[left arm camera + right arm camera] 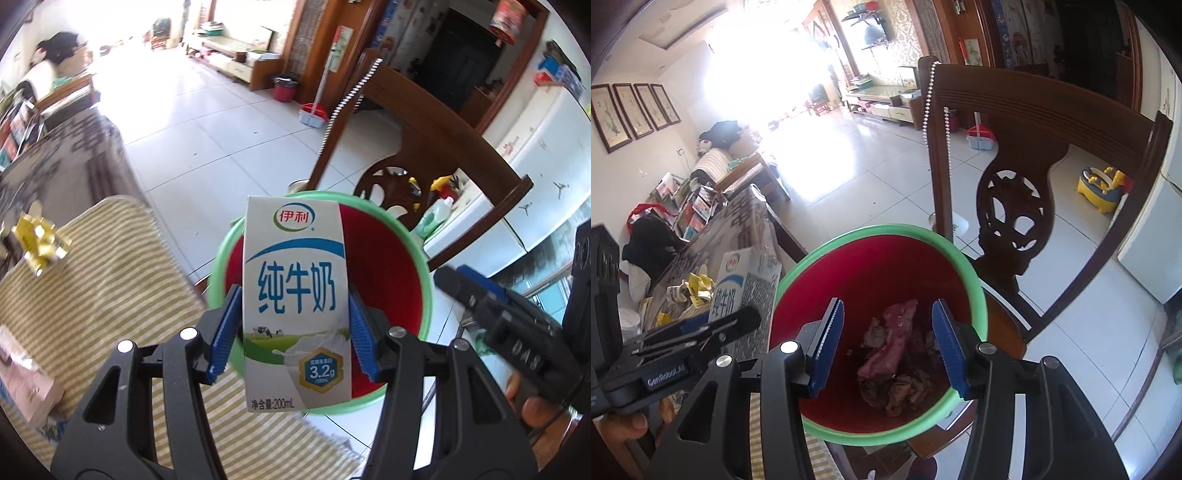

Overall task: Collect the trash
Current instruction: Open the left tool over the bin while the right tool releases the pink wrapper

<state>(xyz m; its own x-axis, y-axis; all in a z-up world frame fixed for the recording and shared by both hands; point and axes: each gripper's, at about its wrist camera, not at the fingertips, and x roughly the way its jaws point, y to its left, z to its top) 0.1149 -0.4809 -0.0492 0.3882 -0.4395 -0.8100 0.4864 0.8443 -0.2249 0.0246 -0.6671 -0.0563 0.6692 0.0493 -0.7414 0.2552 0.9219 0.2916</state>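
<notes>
My left gripper [293, 328] is shut on a white and blue milk carton [295, 295], holding it upright over the mouth of a red bin with a green rim [424, 291]. The carton also shows in the right wrist view [738, 284], left of the bin [975, 280]. My right gripper [886, 343] is open and empty above the bin, which holds crumpled pinkish trash [894, 354]. The right gripper also shows at the right of the left wrist view [491, 310]. A crumpled yellow wrapper [38, 243] lies on the striped tablecloth [122, 295].
A dark wooden chair [1015, 206] stands right behind the bin. A pink packet [26, 384] lies at the table's left edge. More wrappers [692, 288] sit on the table. A white fridge [546, 147] stands at right; tiled floor lies beyond.
</notes>
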